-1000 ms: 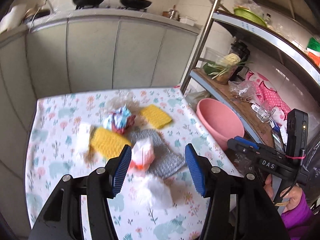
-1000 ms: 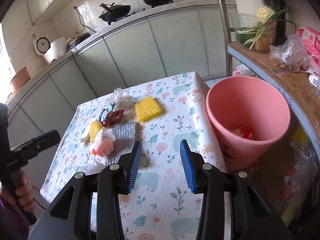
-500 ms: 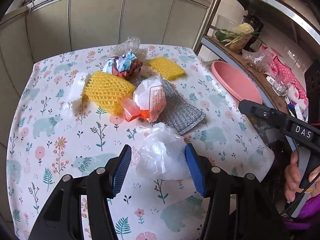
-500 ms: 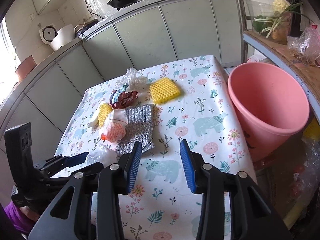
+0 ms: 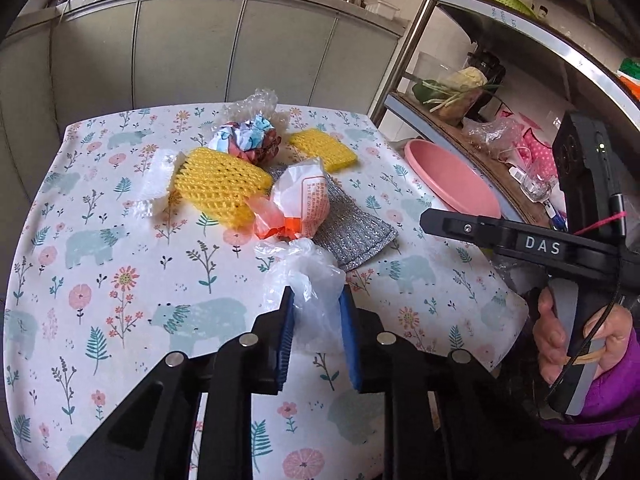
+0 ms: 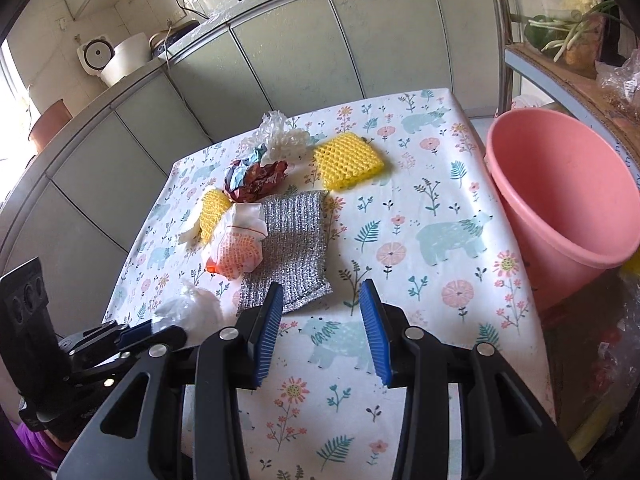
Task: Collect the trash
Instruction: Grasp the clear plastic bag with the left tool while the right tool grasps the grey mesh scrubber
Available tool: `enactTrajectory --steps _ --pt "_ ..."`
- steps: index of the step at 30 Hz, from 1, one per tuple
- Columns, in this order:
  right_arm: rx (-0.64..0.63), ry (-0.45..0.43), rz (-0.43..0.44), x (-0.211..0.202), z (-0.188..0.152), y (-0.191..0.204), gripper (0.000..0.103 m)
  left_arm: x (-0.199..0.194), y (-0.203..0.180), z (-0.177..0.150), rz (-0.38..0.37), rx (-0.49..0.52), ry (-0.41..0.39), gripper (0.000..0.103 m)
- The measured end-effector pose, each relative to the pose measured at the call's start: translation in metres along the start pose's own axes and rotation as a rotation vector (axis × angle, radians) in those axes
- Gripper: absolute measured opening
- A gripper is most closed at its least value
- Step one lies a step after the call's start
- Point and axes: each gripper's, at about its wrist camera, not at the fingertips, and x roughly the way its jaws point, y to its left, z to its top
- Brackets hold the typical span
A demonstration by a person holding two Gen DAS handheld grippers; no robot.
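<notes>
Here the crumpled clear plastic bag (image 5: 308, 284) sits near the table's front edge, pinched between the blue pads of the left gripper (image 5: 317, 308), whose jaws are drawn narrow on it. Just behind it lie an orange-and-white wrapper (image 5: 298, 208) on a silver scouring cloth (image 5: 352, 232), two yellow foam nets (image 5: 218, 186) (image 5: 324, 149) and a crumpled colourful wrapper (image 5: 248, 140) on the floral tablecloth (image 5: 120, 280). The right gripper (image 6: 322, 322) hovers with its jaws wide and empty over the front of the table, its left pad over the cloth's near edge, and the pink bucket (image 6: 560, 208) stands just off the table's right edge.
</notes>
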Motion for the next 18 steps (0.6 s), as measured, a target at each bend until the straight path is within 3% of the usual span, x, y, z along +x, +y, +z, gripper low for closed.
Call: enactTrajectory --steps 7,18 --pt "0.024 0.068 -0.014 0.027 0.008 0.008 0.041 -0.021 0.034 -0.003 0.025 -0.057 -0.053 0.02" --pt "0.072 0.157 -0.052 0.066 0.016 0.011 0.041 -0.033 0.073 -0.007 -0.004 -0.118 -0.062 0.02"
